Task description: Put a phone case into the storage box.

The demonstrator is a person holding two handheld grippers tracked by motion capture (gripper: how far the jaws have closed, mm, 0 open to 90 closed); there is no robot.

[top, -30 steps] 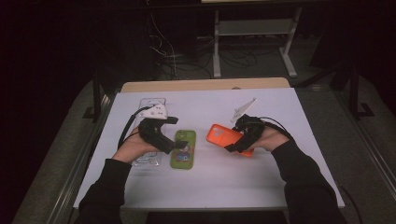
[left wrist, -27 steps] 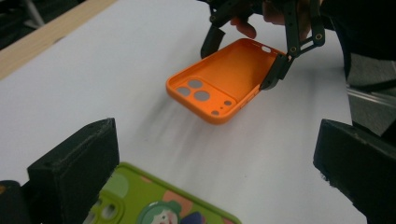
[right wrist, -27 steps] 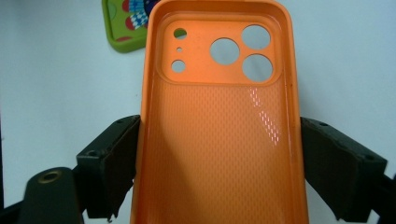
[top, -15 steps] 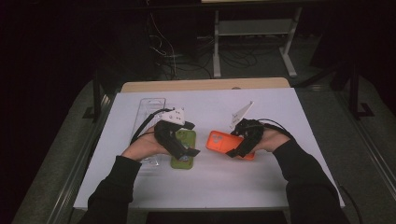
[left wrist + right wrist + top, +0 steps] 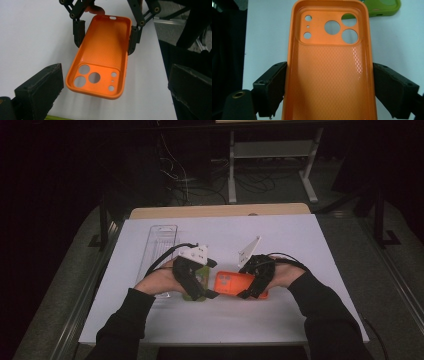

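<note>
Right gripper (image 5: 329, 92) clamps the orange phone case (image 5: 329, 62) by its long edges above the white table (image 5: 300, 240), while the open-jawed left gripper (image 5: 112, 100) approaches; next, likely a careful handover grip.

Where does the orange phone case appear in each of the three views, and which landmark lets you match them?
High view: the orange phone case lies at the table's centre, between the two hands.
Left gripper view: it fills the upper middle, held across its sides by the right gripper.
Right gripper view: it runs up the centre, between that gripper's pads.
Shared landmark: the green phone case beside the orange one.
</note>
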